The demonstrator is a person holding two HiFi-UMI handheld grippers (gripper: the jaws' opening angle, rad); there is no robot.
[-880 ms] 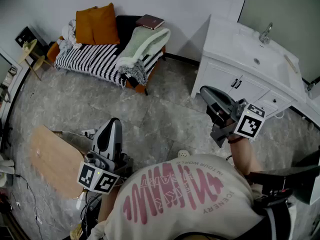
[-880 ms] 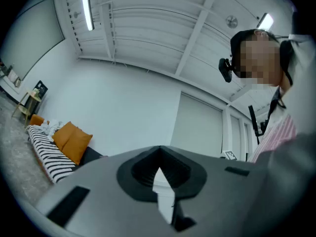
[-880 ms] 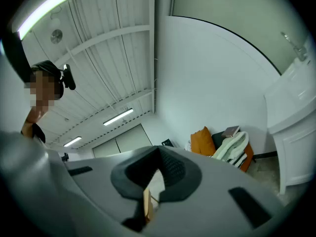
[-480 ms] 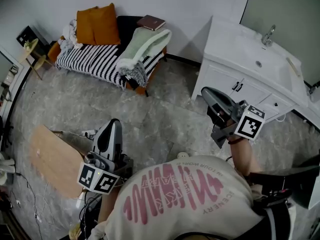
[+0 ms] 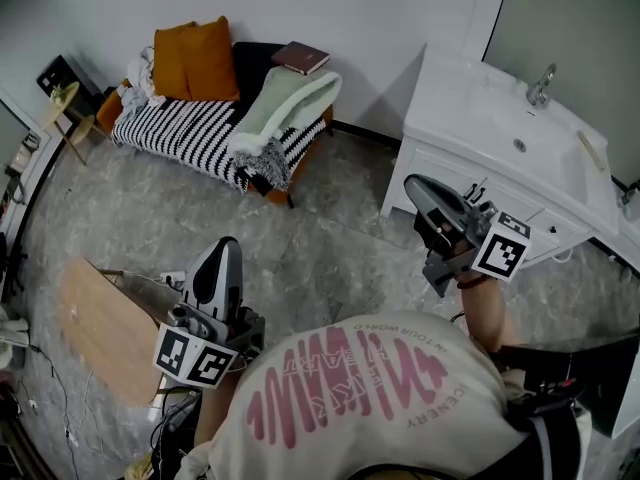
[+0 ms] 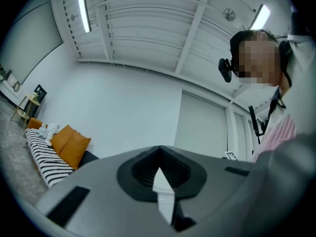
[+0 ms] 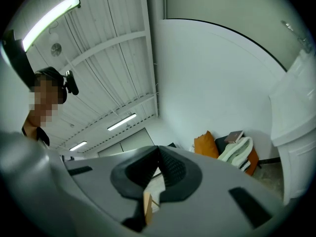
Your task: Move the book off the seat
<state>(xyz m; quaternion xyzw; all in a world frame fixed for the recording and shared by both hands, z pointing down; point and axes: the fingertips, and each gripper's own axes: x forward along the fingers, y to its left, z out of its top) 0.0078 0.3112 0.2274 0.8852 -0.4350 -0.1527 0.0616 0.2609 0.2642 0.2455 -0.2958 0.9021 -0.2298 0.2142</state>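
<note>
Reddish-brown hardback book (image 5: pixel 301 57) lies at the far end of the black-and-white striped couch (image 5: pixel 185 123), apparently on its dark seat beside the pale green blanket (image 5: pixel 285 96). Over the last second only the head view has shifted slightly. The left gripper (image 5: pixel 224 253) and right gripper (image 5: pixel 420 190) remain raised near the person, jaws closed and empty, well apart from it. The approach has barely begun.

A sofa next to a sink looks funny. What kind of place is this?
Probably a pretend home inside a big hall: a striped sofa with orange cushions, a white sink cabinet nearby, and a bare ceiling with strip lights.
</note>
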